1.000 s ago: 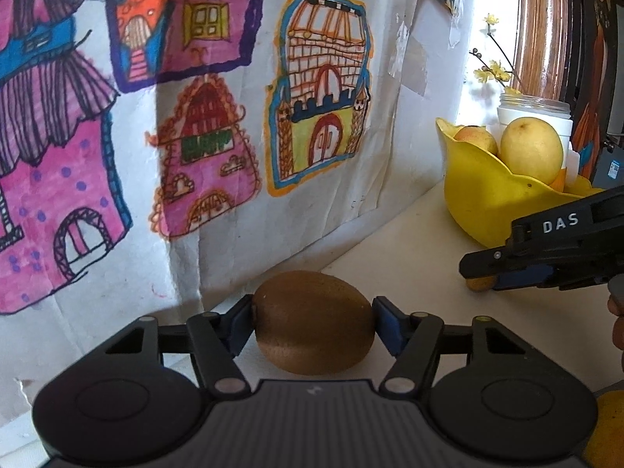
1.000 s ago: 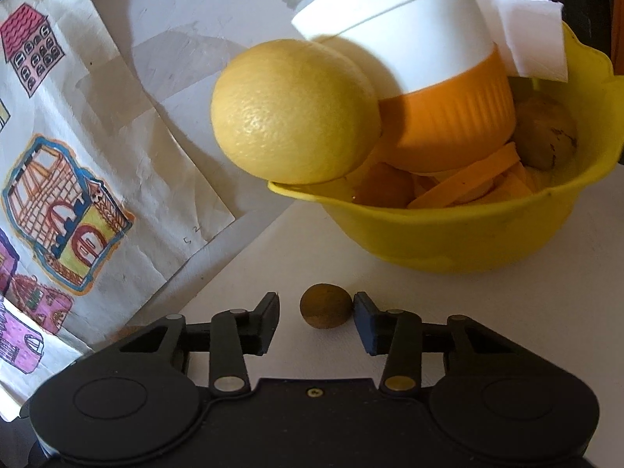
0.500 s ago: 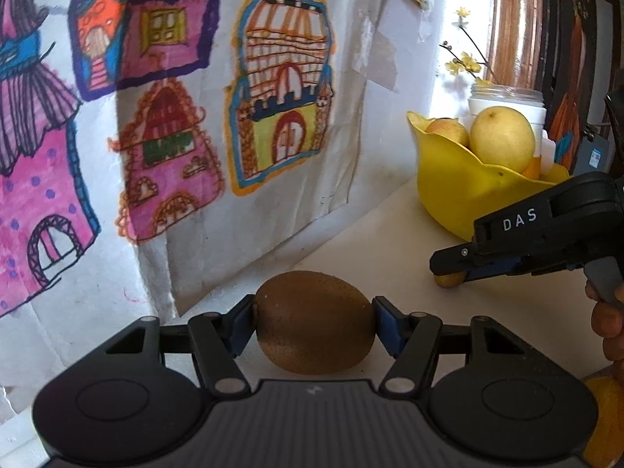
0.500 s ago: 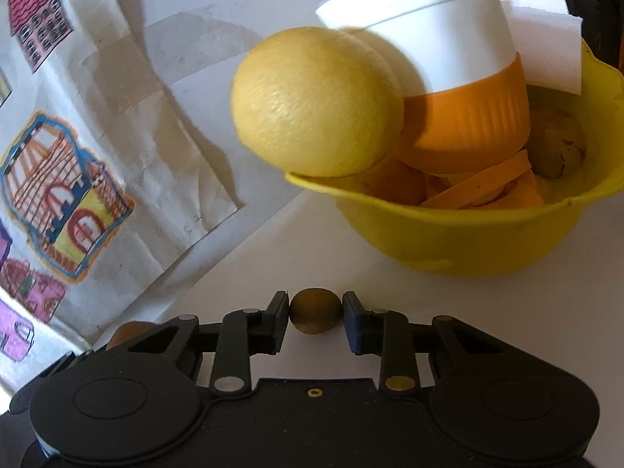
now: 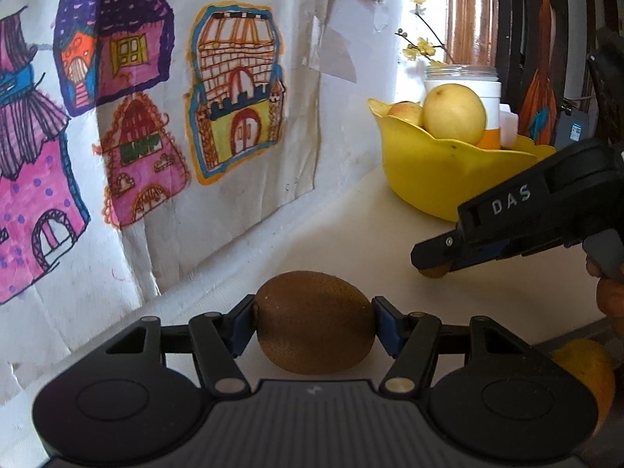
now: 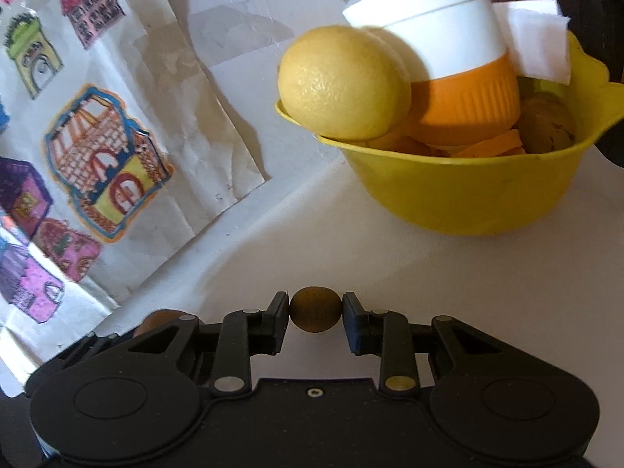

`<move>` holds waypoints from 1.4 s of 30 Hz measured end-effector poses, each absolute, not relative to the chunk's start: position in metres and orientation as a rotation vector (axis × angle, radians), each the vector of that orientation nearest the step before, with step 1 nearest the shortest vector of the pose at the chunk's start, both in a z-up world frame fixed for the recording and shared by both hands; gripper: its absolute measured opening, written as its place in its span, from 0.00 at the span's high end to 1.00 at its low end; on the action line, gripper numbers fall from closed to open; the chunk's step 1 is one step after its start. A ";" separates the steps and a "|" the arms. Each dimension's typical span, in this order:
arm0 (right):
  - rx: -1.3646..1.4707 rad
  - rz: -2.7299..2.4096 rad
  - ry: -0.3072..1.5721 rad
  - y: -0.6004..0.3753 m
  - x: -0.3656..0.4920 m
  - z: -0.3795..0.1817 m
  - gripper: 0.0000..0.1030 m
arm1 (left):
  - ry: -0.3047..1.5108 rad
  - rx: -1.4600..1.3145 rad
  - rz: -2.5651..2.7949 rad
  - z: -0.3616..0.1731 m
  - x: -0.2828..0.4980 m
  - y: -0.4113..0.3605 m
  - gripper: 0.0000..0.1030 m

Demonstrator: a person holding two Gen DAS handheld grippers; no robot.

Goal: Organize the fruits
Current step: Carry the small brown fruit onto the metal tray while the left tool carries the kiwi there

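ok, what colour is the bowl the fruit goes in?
Yellow; the bowl shows best in the right wrist view.

- The white tabletop (image 6: 448,273) carries everything and runs back to the wall on its far side.
- A yellow bowl (image 6: 468,191) stands directly on it, close to the back edge; from the left wrist view the bowl (image 5: 429,171) sits well beyond the near fruit.
- A brown kiwi (image 5: 314,321) appears to rest on the surface at the near side.
- An orange-yellow fruit (image 5: 585,370) shows at the right edge, partly hidden; whether it lies on the top cannot be told.
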State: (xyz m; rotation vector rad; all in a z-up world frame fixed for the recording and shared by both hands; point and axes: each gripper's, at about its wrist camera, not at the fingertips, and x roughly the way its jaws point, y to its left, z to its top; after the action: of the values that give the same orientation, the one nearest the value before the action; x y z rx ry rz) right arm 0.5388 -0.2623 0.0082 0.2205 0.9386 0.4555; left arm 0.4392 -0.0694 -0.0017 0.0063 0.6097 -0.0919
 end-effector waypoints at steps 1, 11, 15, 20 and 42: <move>0.222 0.457 0.934 -0.264 0.535 0.010 0.69 | 0.611 0.000 -0.097 -0.001 0.437 -0.070 0.35; 0.222 0.460 0.873 -0.292 0.483 0.045 0.69 | 0.578 -0.025 -0.135 0.016 0.400 -0.077 0.35; 0.222 0.453 0.854 -0.305 0.453 0.057 0.69 | 0.564 -0.027 -0.142 0.026 0.381 -0.082 0.35; 0.196 0.461 0.842 -0.320 0.410 0.073 0.69 | 0.563 -0.025 -0.152 0.040 0.362 -0.094 0.35; 0.095 0.419 0.834 -0.389 0.281 0.065 0.69 | 0.560 -0.002 -0.387 0.066 0.304 -0.179 0.35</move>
State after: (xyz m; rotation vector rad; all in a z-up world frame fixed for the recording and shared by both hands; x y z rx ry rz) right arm 0.2814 -0.3894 0.0647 0.0946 0.8344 0.4185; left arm 0.3040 -0.1793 0.0658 -0.0019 0.5597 -0.3872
